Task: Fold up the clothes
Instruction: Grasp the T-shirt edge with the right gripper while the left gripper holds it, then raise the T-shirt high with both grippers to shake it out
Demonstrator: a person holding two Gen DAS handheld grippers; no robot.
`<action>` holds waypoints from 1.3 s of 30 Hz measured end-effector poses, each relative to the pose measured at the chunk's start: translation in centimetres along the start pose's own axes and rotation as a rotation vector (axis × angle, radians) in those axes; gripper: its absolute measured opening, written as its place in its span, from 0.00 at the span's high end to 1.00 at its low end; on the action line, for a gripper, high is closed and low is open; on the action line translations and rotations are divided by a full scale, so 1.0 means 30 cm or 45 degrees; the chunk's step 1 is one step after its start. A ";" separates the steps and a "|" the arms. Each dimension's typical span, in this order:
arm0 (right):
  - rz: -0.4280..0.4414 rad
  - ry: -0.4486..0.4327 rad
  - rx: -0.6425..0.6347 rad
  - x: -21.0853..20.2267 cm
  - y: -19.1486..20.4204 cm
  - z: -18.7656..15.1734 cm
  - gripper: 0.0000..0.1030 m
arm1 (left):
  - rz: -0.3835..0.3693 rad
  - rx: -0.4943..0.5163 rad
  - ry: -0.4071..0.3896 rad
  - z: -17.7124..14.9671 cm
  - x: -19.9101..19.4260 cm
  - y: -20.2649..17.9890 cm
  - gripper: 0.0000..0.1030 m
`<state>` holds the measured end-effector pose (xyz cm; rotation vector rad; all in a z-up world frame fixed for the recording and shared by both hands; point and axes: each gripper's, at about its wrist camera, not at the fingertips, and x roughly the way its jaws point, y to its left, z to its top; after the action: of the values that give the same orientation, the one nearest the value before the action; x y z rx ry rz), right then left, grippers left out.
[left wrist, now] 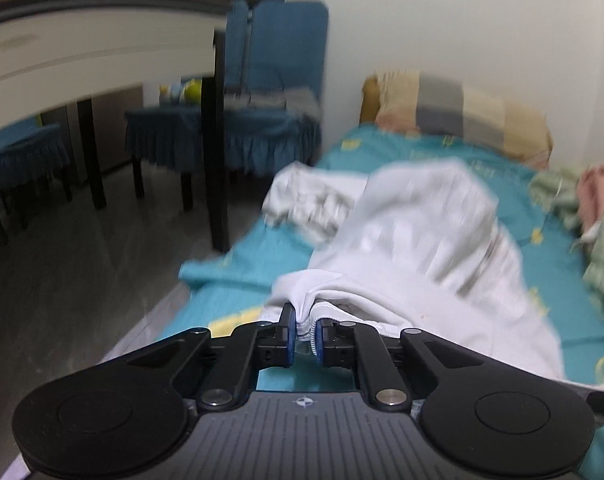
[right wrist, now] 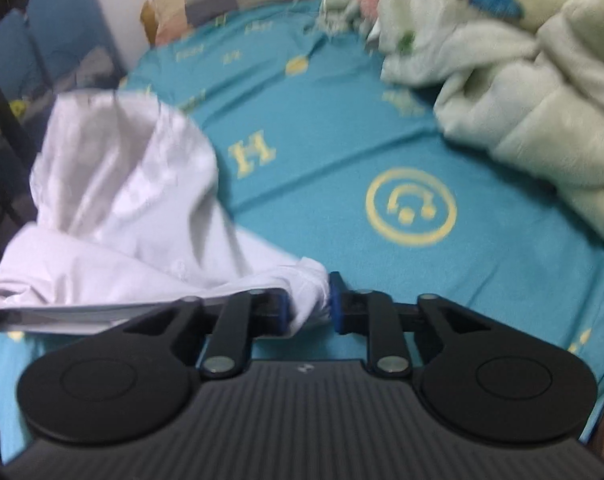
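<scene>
Both grippers pinch the white garment [left wrist: 418, 236] over the teal bedsheet [right wrist: 342, 128]: the left gripper [left wrist: 305, 334] at lower centre, nearly closed on bunched hem, the right gripper [right wrist: 309, 304] wider on a corner. That looser right hold could let the fabric slip mid-lift, collapsing the fold.

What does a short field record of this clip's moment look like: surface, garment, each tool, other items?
surface: bed with teal printed sheet
garment: white shirt, bunched, partly lifted off the sheet
left tool: shut on the shirt's edge
right tool: shirt corner between its fingers
other items: pale green blanket heaped beside the right tool; patchwork pillow by the wall; blue chairs beside the bed
</scene>
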<state>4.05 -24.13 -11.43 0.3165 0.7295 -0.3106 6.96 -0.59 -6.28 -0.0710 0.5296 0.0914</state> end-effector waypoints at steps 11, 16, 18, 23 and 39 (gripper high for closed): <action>0.037 -0.804 -0.272 -0.614 0.107 0.379 0.84 | -0.164 -0.129 -0.549 0.533 -0.528 0.015 0.92; 0.119 -1.027 -0.303 -1.002 0.086 0.567 0.85 | -0.221 -0.094 -0.784 0.836 -0.884 0.025 0.92; 0.162 -1.104 -0.309 -1.162 0.068 0.621 0.85 | -0.238 -0.068 -0.858 0.928 -1.030 0.038 0.92; 0.291 -1.227 -0.291 -1.511 0.019 0.722 0.85 | -0.252 -0.040 -0.992 1.074 -1.338 0.076 0.91; 0.228 -1.193 -0.435 -1.478 0.037 0.913 0.85 | -0.250 -0.009 -0.843 1.227 -1.068 -0.024 0.90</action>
<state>-10.38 -26.35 38.60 -0.1044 -0.1759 -0.1295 -2.06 -0.14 41.69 -0.0938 -0.1404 -0.0764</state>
